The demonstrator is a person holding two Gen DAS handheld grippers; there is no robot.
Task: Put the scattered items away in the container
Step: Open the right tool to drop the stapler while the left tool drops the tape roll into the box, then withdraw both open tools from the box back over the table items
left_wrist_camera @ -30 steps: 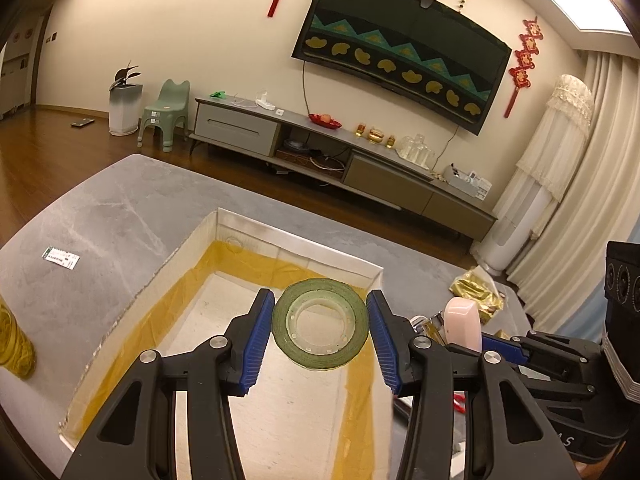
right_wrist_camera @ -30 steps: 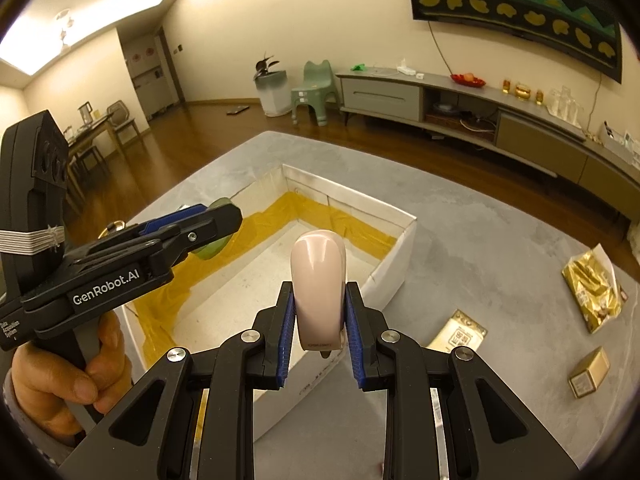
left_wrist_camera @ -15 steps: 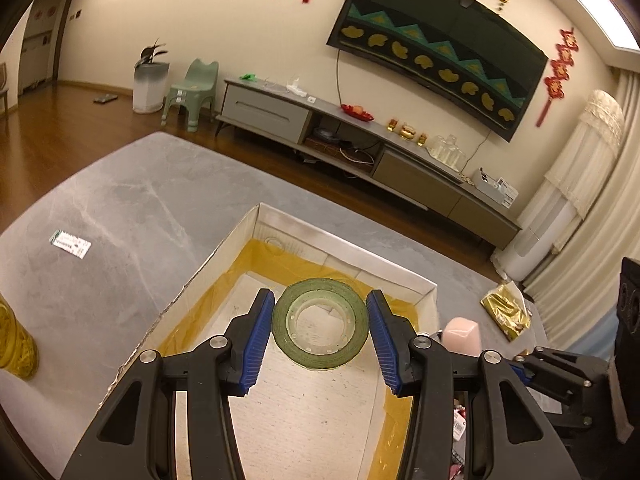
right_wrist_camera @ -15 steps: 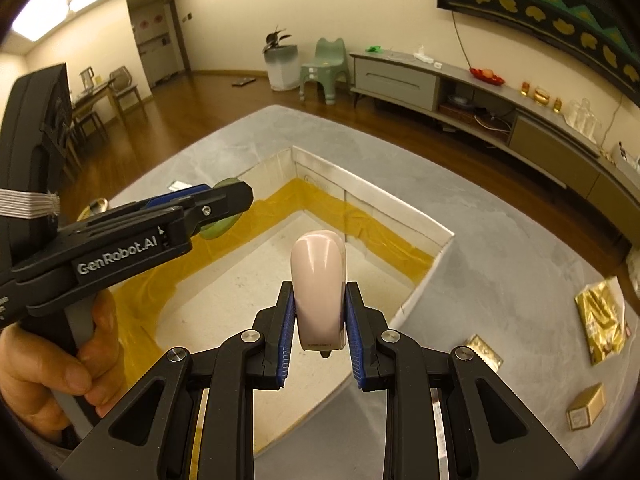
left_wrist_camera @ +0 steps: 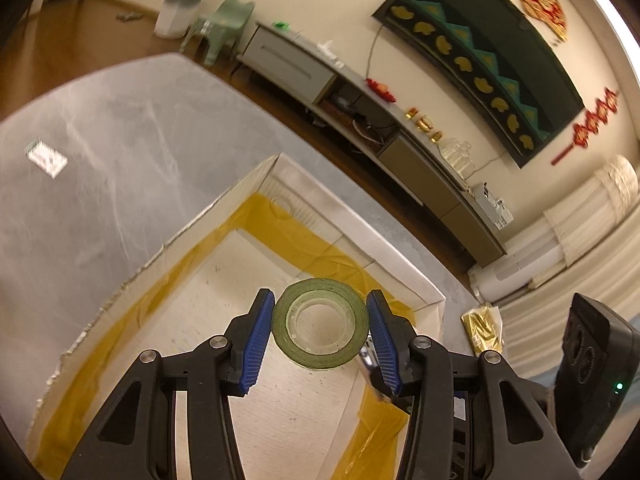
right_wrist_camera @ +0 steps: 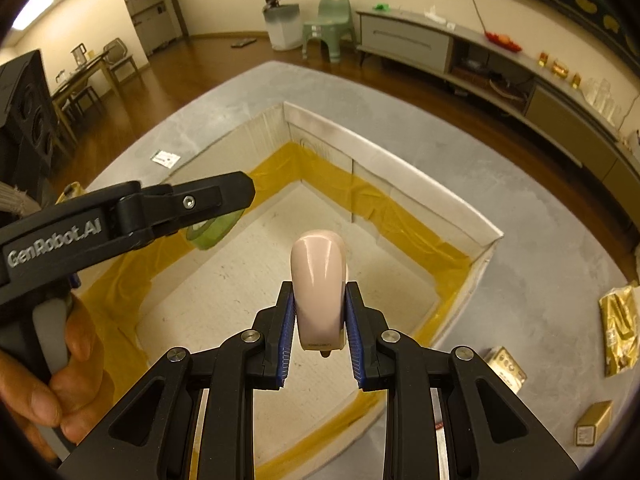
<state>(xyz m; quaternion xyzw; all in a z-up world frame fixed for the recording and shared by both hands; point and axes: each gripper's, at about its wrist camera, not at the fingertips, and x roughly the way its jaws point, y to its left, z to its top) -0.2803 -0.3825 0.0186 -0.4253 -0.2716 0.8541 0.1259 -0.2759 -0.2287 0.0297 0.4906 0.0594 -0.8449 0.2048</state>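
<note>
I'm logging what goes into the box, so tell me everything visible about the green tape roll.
The green tape roll is a ring of dull green tape wound on a clear plastic core. It is pinched edge to edge between the blue pads of the left claw, its open centre facing the camera, held in the air over the white box, touching nothing else.

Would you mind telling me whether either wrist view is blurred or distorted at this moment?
Left wrist view: background furniture and wall smeared by motion blur, while the green tape roll in the left tool stays sharp. Right wrist view: crisp throughout, with a glare streak on the pink stapler. Both: fisheye bending and dark corners.
</note>
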